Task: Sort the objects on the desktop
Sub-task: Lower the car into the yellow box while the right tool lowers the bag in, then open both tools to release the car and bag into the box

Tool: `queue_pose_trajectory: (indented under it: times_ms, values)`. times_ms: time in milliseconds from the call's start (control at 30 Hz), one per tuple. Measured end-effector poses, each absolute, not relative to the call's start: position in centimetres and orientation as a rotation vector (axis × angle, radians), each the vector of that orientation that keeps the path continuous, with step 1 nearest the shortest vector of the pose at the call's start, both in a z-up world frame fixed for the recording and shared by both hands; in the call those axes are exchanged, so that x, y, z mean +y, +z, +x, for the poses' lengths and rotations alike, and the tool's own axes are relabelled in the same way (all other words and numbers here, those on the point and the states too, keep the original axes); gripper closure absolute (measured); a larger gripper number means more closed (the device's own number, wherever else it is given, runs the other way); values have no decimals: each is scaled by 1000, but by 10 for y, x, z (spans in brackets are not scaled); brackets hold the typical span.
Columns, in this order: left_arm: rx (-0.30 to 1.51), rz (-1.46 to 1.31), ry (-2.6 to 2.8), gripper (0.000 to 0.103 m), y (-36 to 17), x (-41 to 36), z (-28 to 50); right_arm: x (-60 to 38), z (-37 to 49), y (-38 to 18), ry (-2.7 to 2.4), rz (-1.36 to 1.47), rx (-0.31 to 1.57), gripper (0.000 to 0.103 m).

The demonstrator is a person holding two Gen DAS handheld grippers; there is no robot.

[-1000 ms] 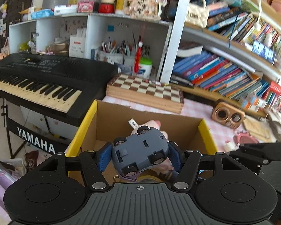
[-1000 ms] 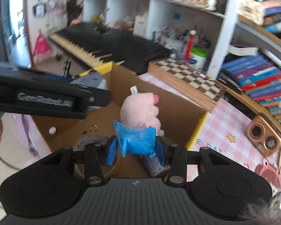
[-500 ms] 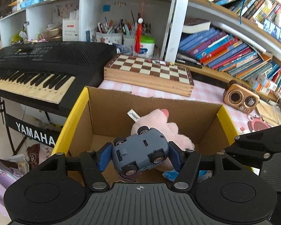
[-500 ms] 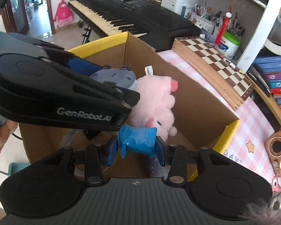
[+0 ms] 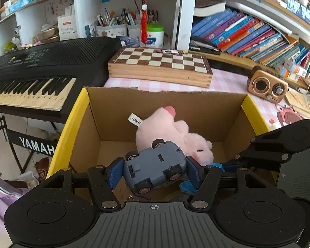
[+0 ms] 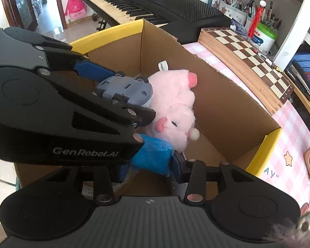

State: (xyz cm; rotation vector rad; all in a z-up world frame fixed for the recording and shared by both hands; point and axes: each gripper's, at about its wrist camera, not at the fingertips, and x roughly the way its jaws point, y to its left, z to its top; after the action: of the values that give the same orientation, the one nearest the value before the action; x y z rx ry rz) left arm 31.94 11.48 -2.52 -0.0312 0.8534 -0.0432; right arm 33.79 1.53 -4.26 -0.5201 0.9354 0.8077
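While the left gripper (image 5: 154, 170) clamps a grey toy car (image 5: 155, 166) upside down, wheels up, between its blue pads, the right gripper (image 6: 150, 165) holds a blue cloth piece (image 6: 153, 159) tight. Both hang inside the cardboard box (image 5: 165, 103) with yellow rims, just beside a pink plush pig (image 6: 175, 107) that lies on the bottom. Behind the box stand a chessboard (image 5: 161, 64) and a black keyboard (image 5: 41, 68).

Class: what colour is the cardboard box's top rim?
Yellow rim on the cardboard box, clearest in the left wrist view.

Left claw (image 5: 154, 170) and right claw (image 6: 150, 166) both clamped, side by side.
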Motion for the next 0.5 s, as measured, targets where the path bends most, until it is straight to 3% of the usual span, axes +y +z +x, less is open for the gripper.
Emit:
queue_pose_trajectory:
  times_ms: [200,333,500]
  values:
    - [861,-16,-40,36,-26,113,319,16,340,-44,801,-527,953,63]
    - [848,-2,-27,22,-23,112,315,15,339,-44,799,-523,955,62]
    - [812,-9,-8,21,-16,114,304,16,339,-44,792,-521,946,61]
